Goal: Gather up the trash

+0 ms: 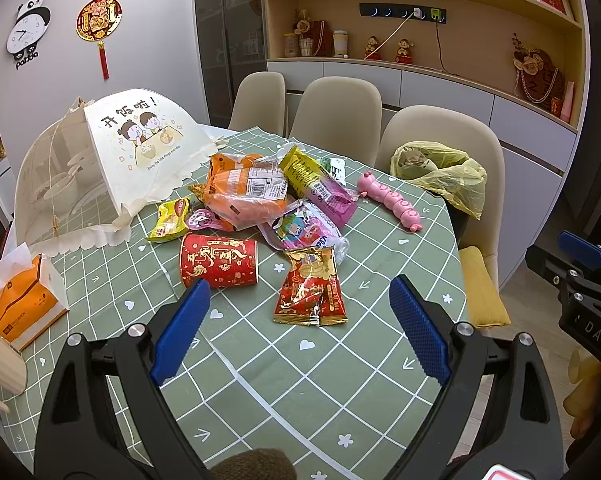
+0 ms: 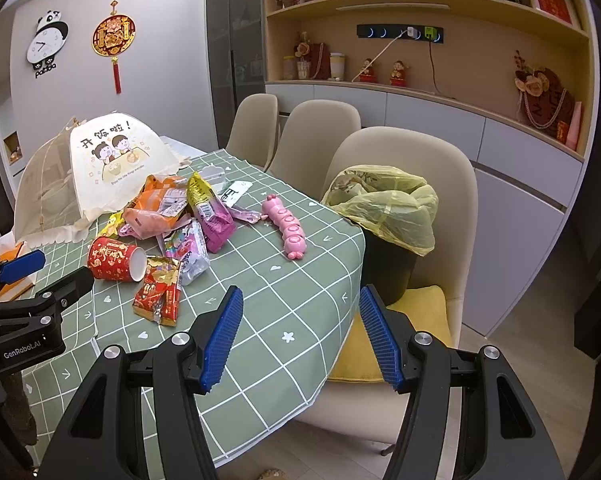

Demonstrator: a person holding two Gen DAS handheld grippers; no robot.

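Note:
A heap of trash lies on the green checked tablecloth point(image 1: 300, 380): a red paper cup point(image 1: 218, 261) on its side, a red and gold snack wrapper point(image 1: 310, 294), an orange bag point(image 1: 244, 192), a yellow and purple packet point(image 1: 318, 184) and a small yellow wrapper point(image 1: 170, 220). My left gripper point(image 1: 298, 296) is open and empty, just short of the cup and red wrapper. My right gripper point(image 2: 300, 304) is open and empty over the table's right edge point(image 2: 352, 276). A black bin with a yellow liner point(image 2: 384, 208) stands on the chair beside the table.
A pink toy point(image 2: 286, 226) lies near the table's right edge. A mesh food cover point(image 1: 100, 168) stands at the back left, a tissue box point(image 1: 24, 300) at the left. Three beige chairs point(image 1: 340, 116) line the far side. A yellow cushion point(image 2: 400, 332) lies on the near chair.

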